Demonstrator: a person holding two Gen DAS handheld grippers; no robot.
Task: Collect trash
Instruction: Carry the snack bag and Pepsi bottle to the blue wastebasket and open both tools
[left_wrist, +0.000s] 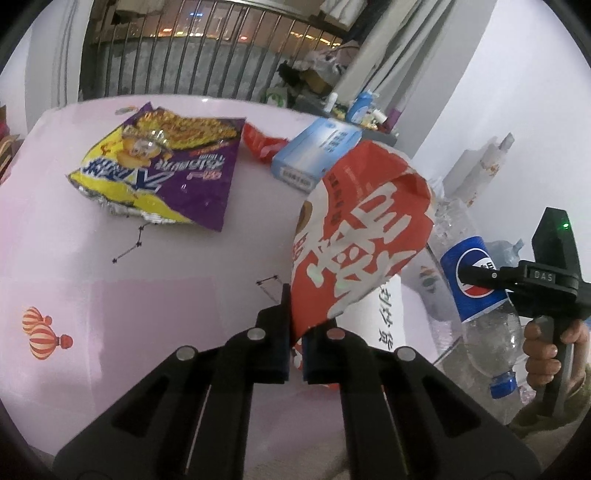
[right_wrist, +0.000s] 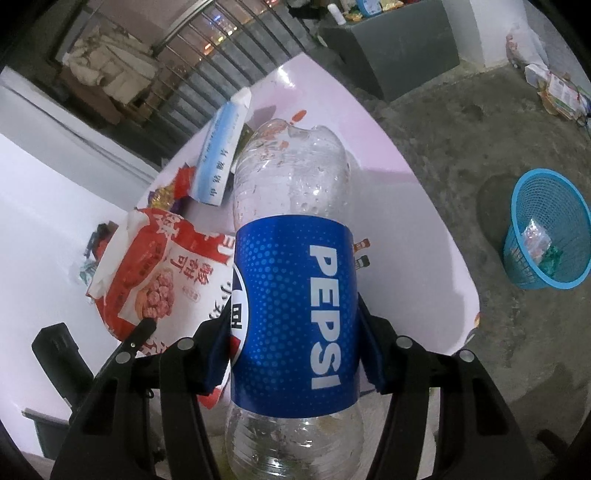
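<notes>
Left wrist view: left gripper (left_wrist: 295, 354) pinches a red bag (left_wrist: 354, 240); right gripper (right_wrist: 295, 347) clamps a Pepsi bottle (right_wrist: 295, 295) above the table (left_wrist: 110, 295).

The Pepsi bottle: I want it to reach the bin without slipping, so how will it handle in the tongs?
The Pepsi bottle looks empty, so probably light. Its clear wall is dented near the top, so it likely gives under a squeeze. The right tongs clamp the smooth label, which may slide; being round, it would probably roll if dropped.
</notes>
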